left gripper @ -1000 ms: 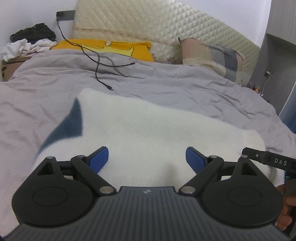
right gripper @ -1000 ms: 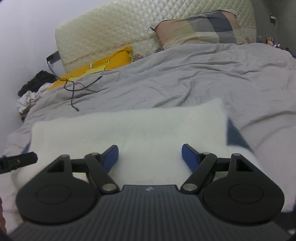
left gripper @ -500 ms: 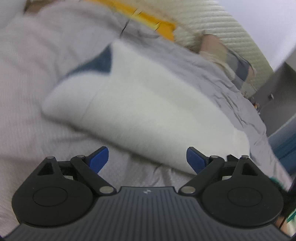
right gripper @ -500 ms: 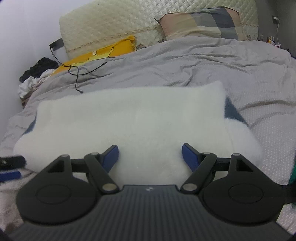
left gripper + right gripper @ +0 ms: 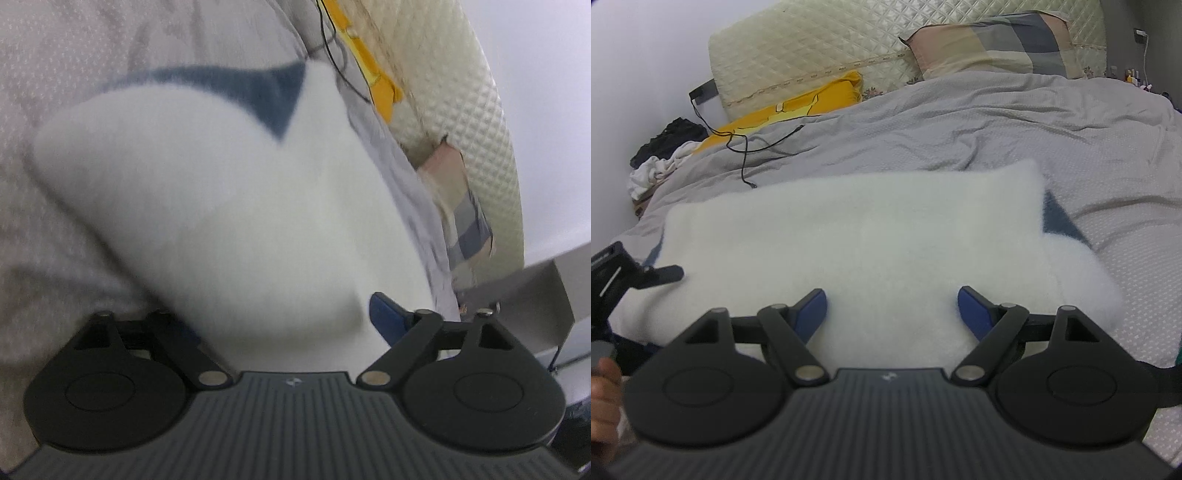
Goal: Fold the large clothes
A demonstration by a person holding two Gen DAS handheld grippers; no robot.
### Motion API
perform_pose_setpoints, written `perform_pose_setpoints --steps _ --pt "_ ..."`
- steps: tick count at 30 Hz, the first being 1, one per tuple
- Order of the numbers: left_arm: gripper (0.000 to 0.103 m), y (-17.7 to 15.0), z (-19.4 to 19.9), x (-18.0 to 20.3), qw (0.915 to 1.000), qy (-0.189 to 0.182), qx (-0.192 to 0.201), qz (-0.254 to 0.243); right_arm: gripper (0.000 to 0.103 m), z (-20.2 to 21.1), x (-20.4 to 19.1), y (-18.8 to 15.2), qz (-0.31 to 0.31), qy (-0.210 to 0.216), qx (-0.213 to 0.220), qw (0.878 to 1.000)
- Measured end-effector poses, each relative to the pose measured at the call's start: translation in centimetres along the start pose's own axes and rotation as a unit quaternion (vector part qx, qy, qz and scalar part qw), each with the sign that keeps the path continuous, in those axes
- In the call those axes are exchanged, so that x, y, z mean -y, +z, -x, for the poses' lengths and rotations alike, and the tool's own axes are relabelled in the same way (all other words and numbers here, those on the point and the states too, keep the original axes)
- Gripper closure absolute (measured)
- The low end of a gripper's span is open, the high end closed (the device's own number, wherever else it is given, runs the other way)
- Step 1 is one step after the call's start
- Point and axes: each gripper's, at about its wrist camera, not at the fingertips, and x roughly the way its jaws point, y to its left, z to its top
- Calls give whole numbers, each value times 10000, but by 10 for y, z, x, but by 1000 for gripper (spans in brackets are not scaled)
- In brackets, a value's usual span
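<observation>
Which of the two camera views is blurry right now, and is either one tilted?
Left wrist view: smeared and steeply tilted, the white garment and grey bedspread soft-edged. Right wrist view: sharp and nearly level, the garment's edges crisp, fisheye curving the headboard.

Both grippers look alike: right gripper (image 5: 892,308) and left gripper (image 5: 284,317) each w/ matte black linkage arms, two round black discs at the base, a ribbed dark-grey centre plate w/ a small white logo, silver pivot screws. Fingers (image 5: 975,314) are blue-padded, wedge-shaped. Bare hand (image 5: 604,402) at the right-wrist view's left edge, no sleeve visible.
</observation>
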Motion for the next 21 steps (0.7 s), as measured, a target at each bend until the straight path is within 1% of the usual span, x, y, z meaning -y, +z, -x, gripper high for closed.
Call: perform_pose_setpoints --steps 1,3,4,6,8,10,11,12,13,14,15,19,20,21 --pt "27 2 -1 0 9999 81 48 -51 22 0 0 1 -45 6 15 10000" --pt "42 1 -2 6 9989 281 142 -356 22 1 2 3 -206 43 33 9998" --pt "45 -1 -1 10 9978 336 202 -535 22 4 3 4 -305 67 46 9995" --pt "55 -3 3 19 9952 375 330 -844 22 11 6 9 -602 185 103 9980" --pt "60 -4 8 26 9932 330 467 -1016 22 22 8 14 -998 495 175 9936" --pt "62 -3 12 27 9933 257 509 -1009 22 30 10 16 -1388 865 180 9864" --pt "62 -2 14 28 9933 233 514 -1012 22 34 10 15 -1590 1097 153 9810" --pt "62 -2 12 32 9930 220 521 -1037 19 35 10 14 -1777 1332 103 9750" --pt "62 -3 14 32 9928 206 533 -1053 14 35 10 13 -1934 1533 36 9691" --pt "62 -3 15 32 9929 196 539 -1046 4 34 10 11 -2097 1719 -44 9625" --pt "62 -2 15 32 9929 193 538 -1040 0 31 10 7 -2299 1897 -168 9544" --pt "62 -1 16 30 9935 122 550 -986 0 5 16 -8 -3037 2430 -754 9182" --pt "62 -2 16 30 9935 111 560 -983 0 -4 18 -13 -3224 2469 -885 9095" --pt "62 -2 20 28 9936 105 565 -974 0 -12 20 -19 -3361 2449 -1002 9039"
